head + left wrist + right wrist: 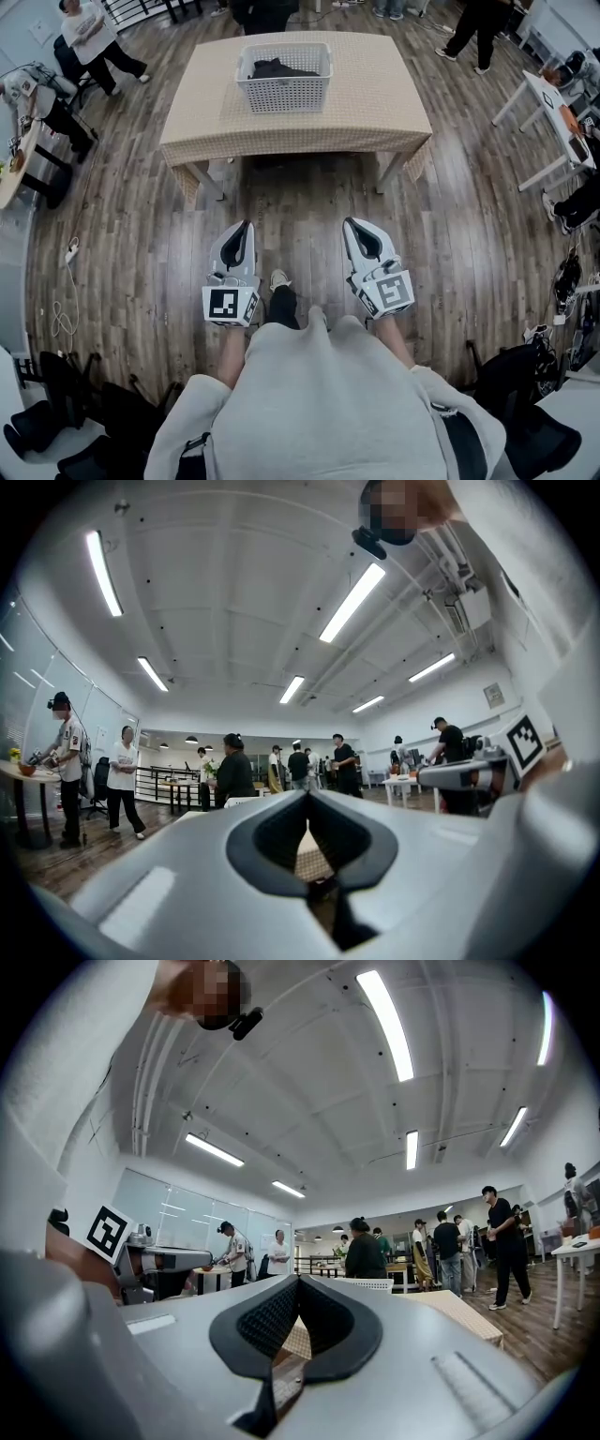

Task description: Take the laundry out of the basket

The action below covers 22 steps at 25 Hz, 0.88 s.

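Observation:
A white laundry basket (284, 80) stands on the far half of a table (375, 103) covered with a beige cloth. Dark laundry (278, 67) lies inside it. My left gripper (247, 226) and right gripper (349, 223) are held low over the wooden floor, close to my body and well short of the table. Both point toward the table with their jaws shut and nothing between them. In the left gripper view the shut left gripper (307, 795) fills the foreground. In the right gripper view the basket's rim (367, 1284) shows just past the shut right gripper (299, 1277).
Several people stand beyond and beside the table. White tables (553, 112) stand at the right. A round table (14, 159) is at the left, and a cable (66, 309) lies on the floor. Dark bags (56, 412) sit behind me on both sides.

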{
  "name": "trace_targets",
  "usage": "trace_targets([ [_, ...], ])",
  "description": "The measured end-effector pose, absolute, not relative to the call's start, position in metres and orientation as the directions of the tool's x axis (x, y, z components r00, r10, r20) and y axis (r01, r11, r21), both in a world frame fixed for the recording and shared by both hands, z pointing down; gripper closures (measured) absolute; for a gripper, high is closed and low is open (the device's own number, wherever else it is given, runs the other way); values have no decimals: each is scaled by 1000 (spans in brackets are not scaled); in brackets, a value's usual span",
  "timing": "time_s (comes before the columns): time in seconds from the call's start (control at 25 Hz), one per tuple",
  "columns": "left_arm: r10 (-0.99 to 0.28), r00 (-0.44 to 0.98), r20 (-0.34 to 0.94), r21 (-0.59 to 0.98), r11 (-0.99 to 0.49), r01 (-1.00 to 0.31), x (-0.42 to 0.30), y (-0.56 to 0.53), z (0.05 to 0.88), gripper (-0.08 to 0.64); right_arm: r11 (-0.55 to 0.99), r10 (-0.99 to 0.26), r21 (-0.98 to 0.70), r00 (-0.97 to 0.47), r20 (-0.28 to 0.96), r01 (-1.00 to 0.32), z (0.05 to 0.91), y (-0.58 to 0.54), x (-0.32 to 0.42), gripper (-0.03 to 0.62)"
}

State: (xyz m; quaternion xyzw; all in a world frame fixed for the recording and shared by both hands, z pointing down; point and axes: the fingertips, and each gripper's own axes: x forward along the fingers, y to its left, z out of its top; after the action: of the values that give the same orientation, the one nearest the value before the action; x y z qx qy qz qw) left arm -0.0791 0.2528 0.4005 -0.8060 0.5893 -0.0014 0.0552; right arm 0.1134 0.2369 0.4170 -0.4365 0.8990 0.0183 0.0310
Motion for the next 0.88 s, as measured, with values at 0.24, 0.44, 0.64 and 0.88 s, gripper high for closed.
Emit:
trace_targets([
  [0.24, -948, 315, -53, -105, -309, -945, -84, 206, 409, 552, 612, -789, 5, -611, -69, -791, 422, 194, 105, 594],
  [0.44, -938, 340, -63, -99, -333, -938, -98, 147, 408, 552, 596, -800, 26, -596, -69, -802, 416, 139, 89, 594],
  [0.64, -927, 367, -80, -95, -359, -928, -124, 82, 392, 552, 571, -815, 45, -573, -85, -819, 396, 77, 63, 594],
  [0.88, -916, 388, -100, -93, -380, -920, -162, 19, 386, 552, 552, -825, 78, -558, -89, -830, 384, 17, 24, 594],
])
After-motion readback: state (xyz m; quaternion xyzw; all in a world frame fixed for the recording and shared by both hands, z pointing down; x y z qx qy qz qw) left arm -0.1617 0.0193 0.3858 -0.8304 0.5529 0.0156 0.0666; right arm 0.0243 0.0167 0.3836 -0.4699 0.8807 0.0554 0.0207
